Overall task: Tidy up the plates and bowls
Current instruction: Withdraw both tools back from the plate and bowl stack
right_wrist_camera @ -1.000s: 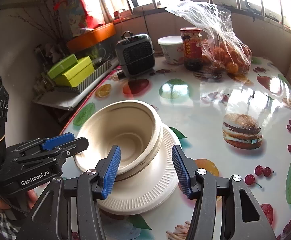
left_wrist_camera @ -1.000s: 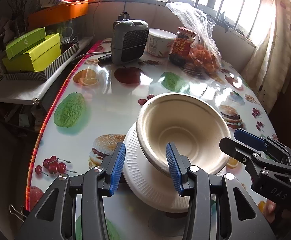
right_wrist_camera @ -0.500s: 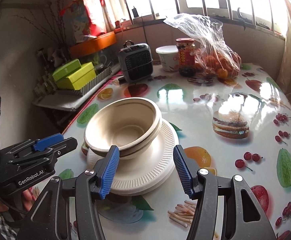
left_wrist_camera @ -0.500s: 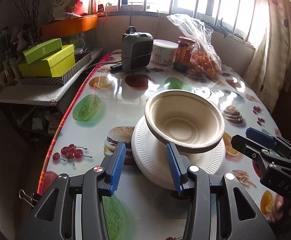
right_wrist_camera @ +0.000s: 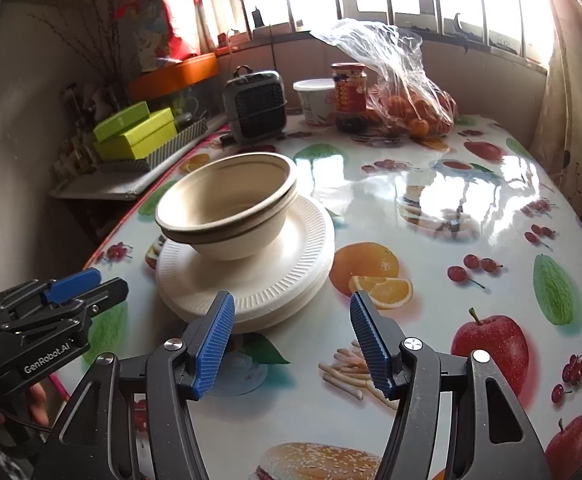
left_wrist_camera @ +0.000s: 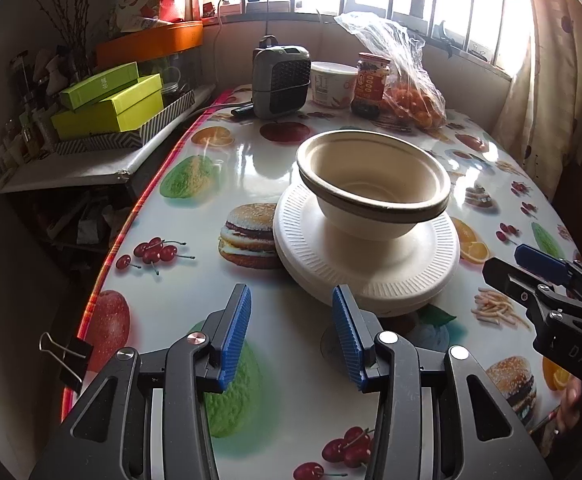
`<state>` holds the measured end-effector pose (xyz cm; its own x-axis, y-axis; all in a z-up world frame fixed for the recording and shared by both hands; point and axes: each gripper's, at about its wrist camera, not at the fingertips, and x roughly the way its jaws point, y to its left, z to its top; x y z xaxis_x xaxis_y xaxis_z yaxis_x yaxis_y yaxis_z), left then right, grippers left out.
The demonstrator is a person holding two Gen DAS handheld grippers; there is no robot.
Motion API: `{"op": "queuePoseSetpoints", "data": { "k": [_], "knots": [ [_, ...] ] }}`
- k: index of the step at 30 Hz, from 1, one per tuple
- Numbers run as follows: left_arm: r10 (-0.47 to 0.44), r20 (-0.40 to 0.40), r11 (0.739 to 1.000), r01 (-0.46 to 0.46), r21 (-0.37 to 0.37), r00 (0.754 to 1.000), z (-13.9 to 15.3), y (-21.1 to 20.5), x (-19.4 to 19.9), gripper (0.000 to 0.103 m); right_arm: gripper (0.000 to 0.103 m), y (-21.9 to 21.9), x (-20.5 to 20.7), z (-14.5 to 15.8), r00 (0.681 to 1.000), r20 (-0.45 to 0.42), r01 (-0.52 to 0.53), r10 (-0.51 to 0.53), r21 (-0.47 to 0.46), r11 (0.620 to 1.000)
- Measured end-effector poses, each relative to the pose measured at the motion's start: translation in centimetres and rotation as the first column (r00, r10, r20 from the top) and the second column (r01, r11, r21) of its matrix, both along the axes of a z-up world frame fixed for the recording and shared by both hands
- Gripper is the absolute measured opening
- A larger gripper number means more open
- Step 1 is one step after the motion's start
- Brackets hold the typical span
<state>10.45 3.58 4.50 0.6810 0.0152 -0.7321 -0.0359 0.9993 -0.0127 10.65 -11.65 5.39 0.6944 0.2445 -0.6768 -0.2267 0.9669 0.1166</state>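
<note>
Two nested beige paper bowls (left_wrist_camera: 373,182) stand upright on a stack of white ribbed paper plates (left_wrist_camera: 371,276) on the fruit-print table (left_wrist_camera: 195,264). The bowls (right_wrist_camera: 227,210) and plates (right_wrist_camera: 283,272) show in the right wrist view too. My left gripper (left_wrist_camera: 291,336) is open and empty, just in front of the plates' near rim. My right gripper (right_wrist_camera: 291,340) is open and empty, in front of the plates on their right side. Each gripper shows in the other's view: the right one (left_wrist_camera: 547,284), the left one (right_wrist_camera: 63,296).
At the table's far end stand a grey heater (left_wrist_camera: 279,76), a white tub (left_wrist_camera: 331,82), a jar (left_wrist_camera: 371,86) and a plastic bag of oranges (left_wrist_camera: 407,88). A side shelf with green boxes (left_wrist_camera: 107,104) is left. The table's left edge has a binder clip (left_wrist_camera: 65,354).
Both grippers have pulled back and away from the bowls and plates, staying open. The bowls now sit level on the plates instead of tilted.
</note>
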Motion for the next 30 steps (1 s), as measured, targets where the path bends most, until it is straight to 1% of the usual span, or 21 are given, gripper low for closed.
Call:
{"op": "queuePoseSetpoints", "data": {
  "k": [2, 3, 6, 8, 9, 12, 18, 22, 23, 25, 30],
  "knots": [
    [0.0, 0.002, 1.0, 0.0, 0.006, 1.0, -0.4, -0.1, -0.4, 0.044, 0.067, 0.0, -0.4, -0.5, 1.0, 0.005, 0.009, -0.009, -0.027, 1.0],
    [-0.001, -0.005, 1.0, 0.001, 0.001, 1.0, -0.7, -0.1, -0.5, 0.044, 0.071, -0.1, -0.6, -0.8, 1.0, 0.0, 0.007, -0.007, -0.025, 1.0],
    [0.0, -0.032, 1.0, 0.0, 0.0, 0.999, -1.8, -0.2, -0.8, 0.044, 0.071, 0.0, -1.1, -1.9, 1.0, -0.019, 0.009, -0.009, -0.04, 0.999],
    [0.001, -0.045, 1.0, -0.001, 0.008, 0.999, -2.5, -0.3, -1.1, 0.044, 0.074, 0.2, -1.4, -2.5, 1.0, -0.024, 0.006, -0.007, -0.064, 0.998],
    [0.001, -0.049, 1.0, 0.0, 0.013, 0.999, -2.9, -0.4, -1.2, 0.044, 0.077, 0.3, -1.6, -2.9, 1.0, -0.027, 0.009, -0.011, -0.074, 0.997],
    [0.004, -0.068, 1.0, -0.003, 0.01, 0.998, -3.7, -0.6, -1.4, 0.044, 0.078, 0.3, -1.8, -3.9, 0.999, -0.038, 0.03, -0.035, -0.106, 0.994],
    [0.013, -0.09, 1.0, -0.013, 0.002, 0.996, -4.9, -0.7, -1.6, 0.044, 0.083, -0.1, -2.0, -5.1, 0.996, -0.064, 0.052, -0.06, -0.12, 0.991],
    [0.011, -0.079, 1.0, -0.01, 0.011, 0.997, -5.1, -0.9, -1.7, 0.044, 0.083, -0.1, -2.1, -5.7, 0.995, -0.071, 0.063, -0.073, -0.131, 0.989],
    [0.01, -0.077, 1.0, -0.009, 0.008, 0.997, -5.1, -0.9, -1.7, 0.045, 0.083, -0.1, -2.1, -5.8, 0.994, -0.073, 0.067, -0.077, -0.136, 0.989],
    [0.018, -0.07, 1.0, -0.017, 0.009, 0.997, -5.2, -0.8, -1.6, 0.052, 0.087, -0.2, -2.0, -6.0, 0.993, -0.079, 0.072, -0.083, -0.137, 0.988],
    [0.031, -0.043, 1.0, -0.031, 0.003, 0.999, -5.4, -0.7, -1.6, 0.059, 0.092, -0.1, -2.2, -6.3, 0.993, -0.064, 0.085, -0.096, -0.148, 0.985]
  ]
}}
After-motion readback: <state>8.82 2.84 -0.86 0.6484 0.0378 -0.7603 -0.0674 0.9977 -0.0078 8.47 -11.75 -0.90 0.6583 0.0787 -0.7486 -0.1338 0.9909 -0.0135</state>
